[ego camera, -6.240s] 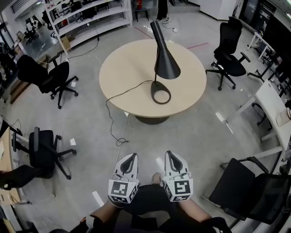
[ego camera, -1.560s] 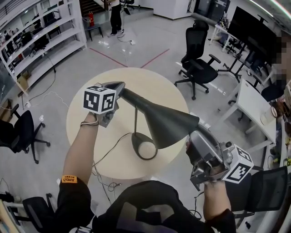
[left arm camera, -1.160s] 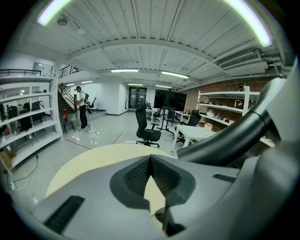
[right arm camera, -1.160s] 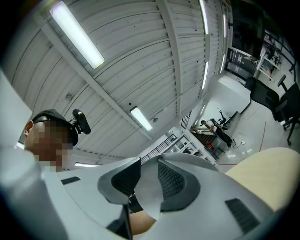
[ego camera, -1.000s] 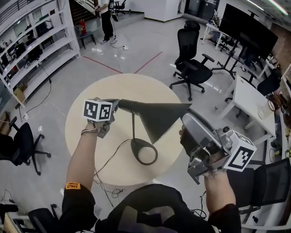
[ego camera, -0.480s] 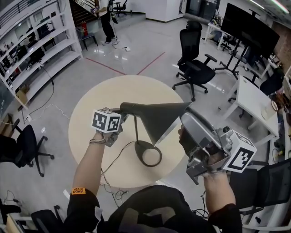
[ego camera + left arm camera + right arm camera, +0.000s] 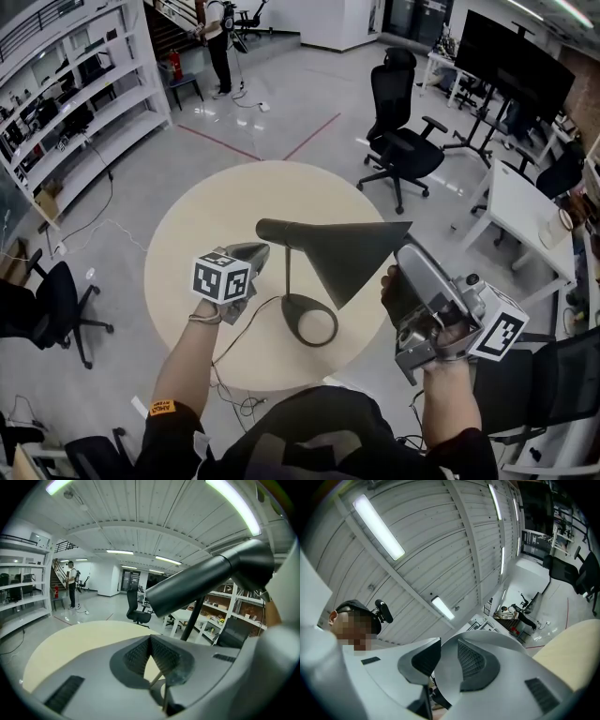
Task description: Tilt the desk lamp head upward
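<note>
OK, status:
lamp head (image 7: 337, 251): roughly level above the table (image 7: 197, 234), narrow end to your left, wide mouth to your right. It sits on top of the stem (image 7: 287, 272).
base (image 7: 291, 314): ring foot flat on the table, toward your side of it.
left gripper (image 7: 261, 250): just below the narrow end of the lamp head and left of the stem, not on the lamp.
left jaws: tips meet with nothing between them. In the left gripper view the lamp head passes above them, with the table beyond.
right gripper (image 7: 403, 255): just beside the wide mouth, on its right. Can't tell whether it touches.
right jaws: pads slightly apart, nothing in the gap. The right gripper view looks up at the ceiling lights (image 7: 377, 527).
surroundings: chair (image 7: 398, 131) beyond the table, shelves (image 7: 66, 103) far left, person (image 7: 217, 42) standing at the back.
</note>
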Available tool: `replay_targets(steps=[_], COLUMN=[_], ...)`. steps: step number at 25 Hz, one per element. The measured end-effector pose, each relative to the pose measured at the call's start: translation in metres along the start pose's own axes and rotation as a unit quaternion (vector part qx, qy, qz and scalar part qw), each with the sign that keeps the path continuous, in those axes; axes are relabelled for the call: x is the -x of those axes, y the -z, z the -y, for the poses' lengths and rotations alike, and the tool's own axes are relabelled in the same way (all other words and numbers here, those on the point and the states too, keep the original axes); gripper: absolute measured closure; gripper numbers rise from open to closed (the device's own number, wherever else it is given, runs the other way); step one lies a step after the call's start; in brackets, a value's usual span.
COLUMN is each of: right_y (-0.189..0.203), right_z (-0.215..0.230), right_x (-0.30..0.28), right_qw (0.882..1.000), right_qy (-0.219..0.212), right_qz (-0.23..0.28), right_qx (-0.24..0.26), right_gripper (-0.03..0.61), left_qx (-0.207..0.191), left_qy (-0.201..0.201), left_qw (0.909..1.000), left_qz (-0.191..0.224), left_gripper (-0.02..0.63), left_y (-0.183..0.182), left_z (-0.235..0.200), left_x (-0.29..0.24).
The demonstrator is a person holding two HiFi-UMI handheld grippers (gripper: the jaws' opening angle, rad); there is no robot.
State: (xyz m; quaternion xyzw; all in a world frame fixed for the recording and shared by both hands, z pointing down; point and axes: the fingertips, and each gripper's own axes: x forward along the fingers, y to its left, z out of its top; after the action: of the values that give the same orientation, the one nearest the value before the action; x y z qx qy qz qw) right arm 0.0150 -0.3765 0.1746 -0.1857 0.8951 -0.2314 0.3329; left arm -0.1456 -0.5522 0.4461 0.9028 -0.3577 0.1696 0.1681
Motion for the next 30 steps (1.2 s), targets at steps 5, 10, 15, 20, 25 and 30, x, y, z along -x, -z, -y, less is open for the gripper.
replay_targets(steps=[5, 10, 15, 20, 25, 30], right_y=[-0.002, 0.002, 0.046, 0.096, 0.163, 0.222], right_z=[-0.004, -0.003, 0.02, 0.032, 0.032, 0.03], right_x=[0.009, 0.039, 0.074, 0.097, 0.097, 0.109], right_qw=[0.999, 0.995, 0.971, 0.931, 0.862, 0.849], right_qy=[0.017, 0.068, 0.18, 0.273, 0.327, 0.305], right_qz=[0.029, 0.06, 0.011, -0.045, -0.148, -0.212], right_qx=[-0.011, 0.032, 0.157, 0.239, 0.357, 0.376], right_gripper=[0.479, 0.479, 0.479, 0.48, 0.563, 0.563], left_qx=[0.0, 0.0, 0.02, 0.049, 0.048, 0.027], left_qy=[0.011, 0.018, 0.028, 0.034, -0.003, -0.046], left_qw=[0.9996, 0.9973, 0.9917, 0.9852, 0.9833, 0.9799], left_qz=[0.026, 0.071, 0.124, 0.161, 0.175, 0.192], left_gripper=[0.568, 0.568, 0.568, 0.566, 0.568, 0.568], left_y=[0.001, 0.012, 0.038, 0.061, 0.092, 0.107], left_z=[0.018, 0.043, 0.074, 0.104, 0.134, 0.165], left_x=[0.02, 0.042, 0.061, 0.081, 0.124, 0.158])
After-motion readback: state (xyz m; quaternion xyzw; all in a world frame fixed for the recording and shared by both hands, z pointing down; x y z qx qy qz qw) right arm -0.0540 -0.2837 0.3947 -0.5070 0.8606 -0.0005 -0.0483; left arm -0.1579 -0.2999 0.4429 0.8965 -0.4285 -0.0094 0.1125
